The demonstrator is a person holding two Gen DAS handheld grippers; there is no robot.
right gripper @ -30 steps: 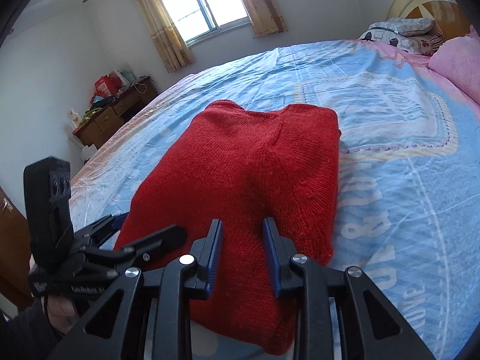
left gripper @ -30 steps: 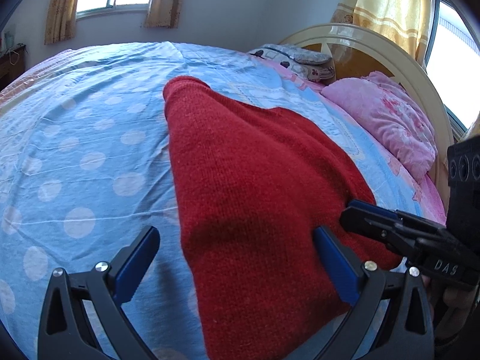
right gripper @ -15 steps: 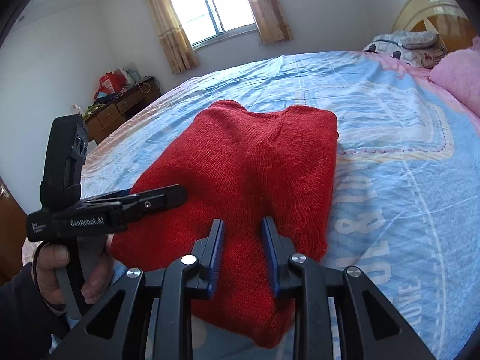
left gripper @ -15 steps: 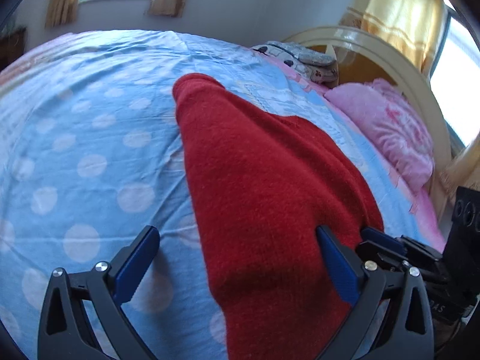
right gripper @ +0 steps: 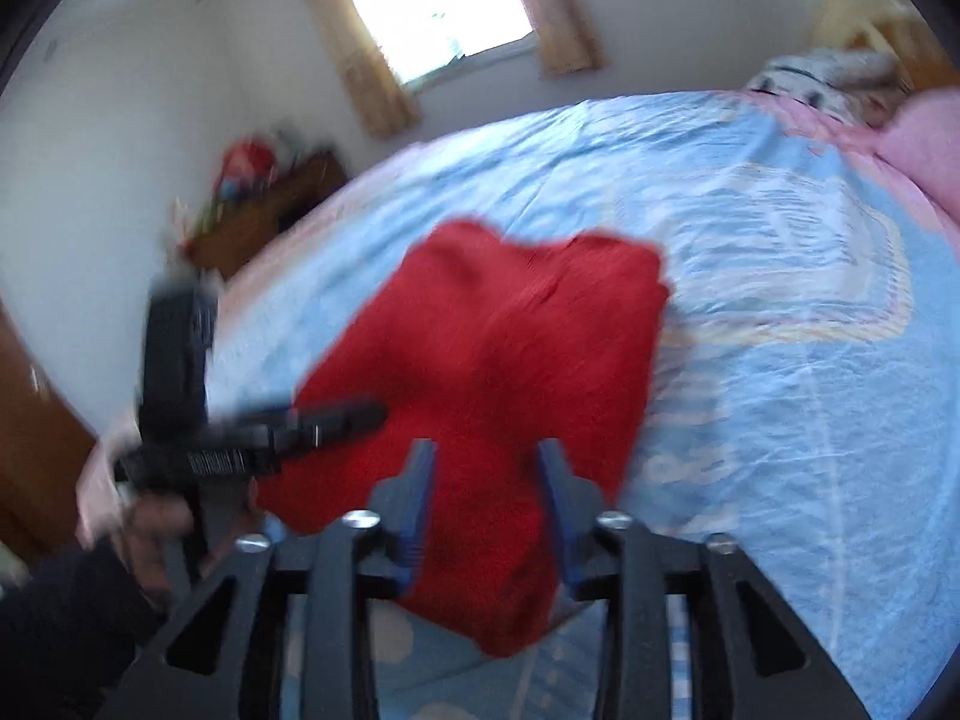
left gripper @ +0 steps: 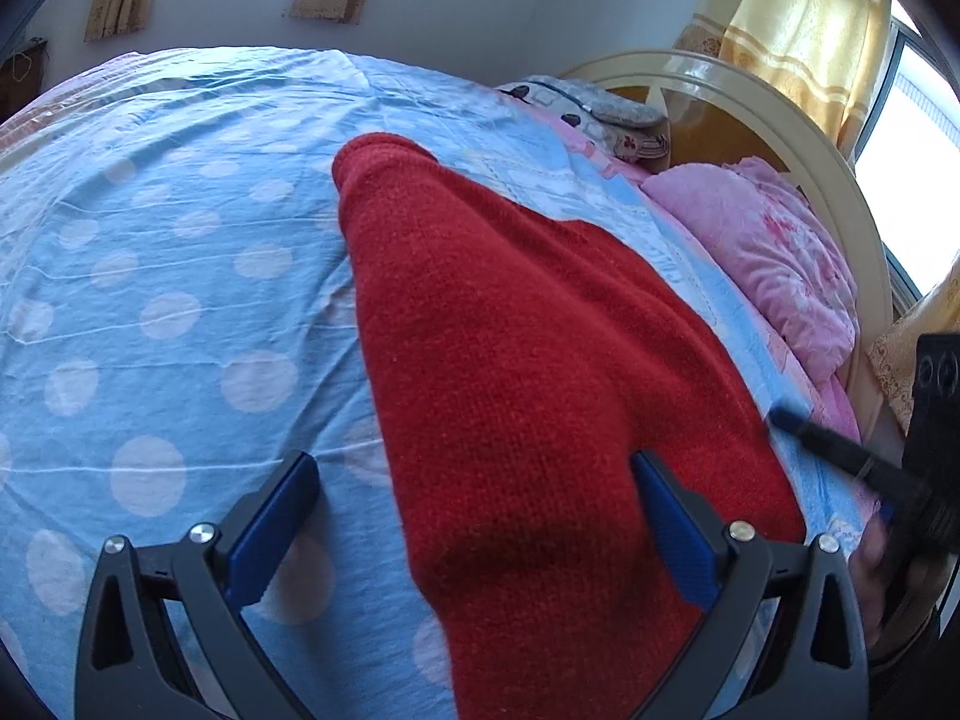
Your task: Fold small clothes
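- We see our left gripper (left gripper: pixel 474 519) with its jaws spread wide, the blue pads (left gripper: pixel 273 531) well apart and pressing on nothing.
- Between those jaws lies the near end of the red knitted sweater (left gripper: pixel 516 372); the left pad hangs over bare sheet, the right pad over the knit.
- We cannot tell whether the pads brush the fabric or hover just above it.
- Our right gripper (right gripper: pixel 486 507) shows in its own blurred view with jaws partly apart; they have just been opening, and the sweater's near edge sits in the gap, not pinched.
- Ahead of both tools, the sweater stretches away from us, folded into a long block flat on the bed.
- Around it spreads the blue bedsheet (left gripper: pixel 180 312), dotted with pale spots to the left of the left gripper.
- Off to the right of the left gripper, past the sweater, we spot a pink pillow (left gripper: pixel 774 276) against the curved cream headboard (left gripper: pixel 798 138).
- To the left of the right gripper, a hand (right gripper: pixel 144 516) grips the other tool's handle.
- Far beyond, a curtained window (right gripper: pixel 432 0) lights the wall.
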